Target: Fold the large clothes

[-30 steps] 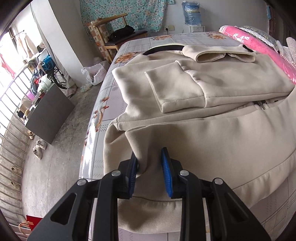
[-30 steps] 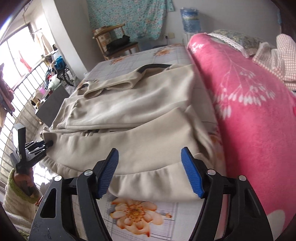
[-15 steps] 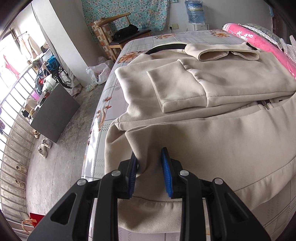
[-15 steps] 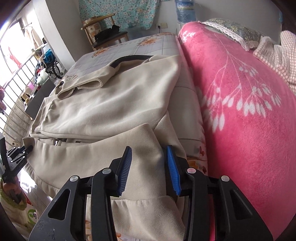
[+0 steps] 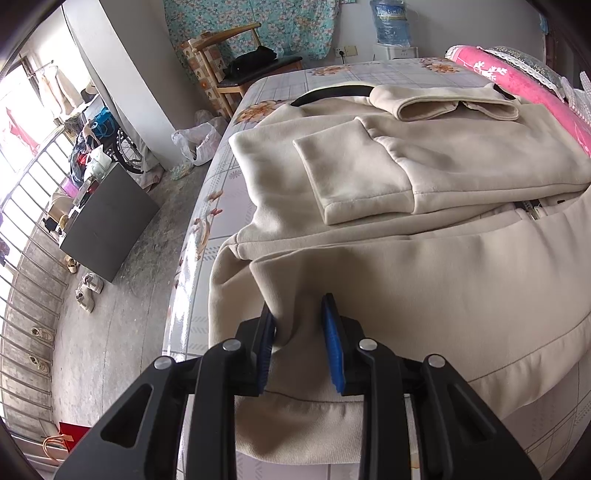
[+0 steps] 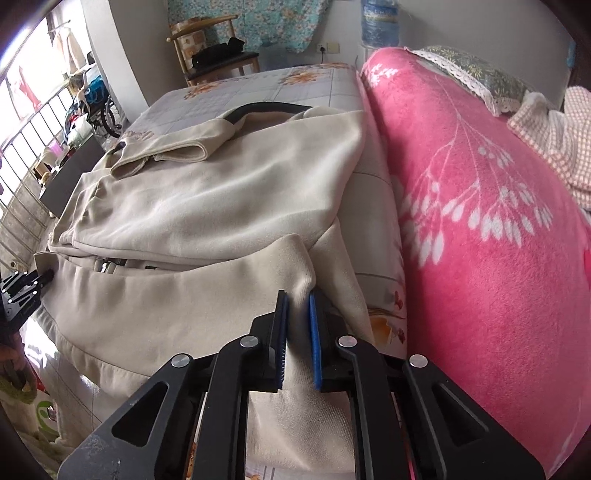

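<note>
A large beige hooded jacket (image 5: 443, 177) lies on the bed with its sleeves folded across the body. It also shows in the right wrist view (image 6: 207, 206). My left gripper (image 5: 300, 334) is shut on the jacket's bottom hem at the left corner, with the cloth bunched between its blue pads. My right gripper (image 6: 296, 332) is shut on the hem at the right corner, beside the pink blanket. The hem is lifted a little between the two grippers. The left gripper also appears at the far left of the right wrist view (image 6: 40, 278).
The bed (image 5: 369, 74) has a floral checked sheet. A pink blanket (image 6: 480, 221) rises along the right side. A wooden chair (image 5: 236, 66) and a water bottle (image 5: 389, 18) stand at the far end. The bed's left edge drops to a floor with a dark cabinet (image 5: 107, 221).
My right gripper moved forward onto the hem's right corner and shut on it. My left gripper kept its hold and lifted slightly.
</note>
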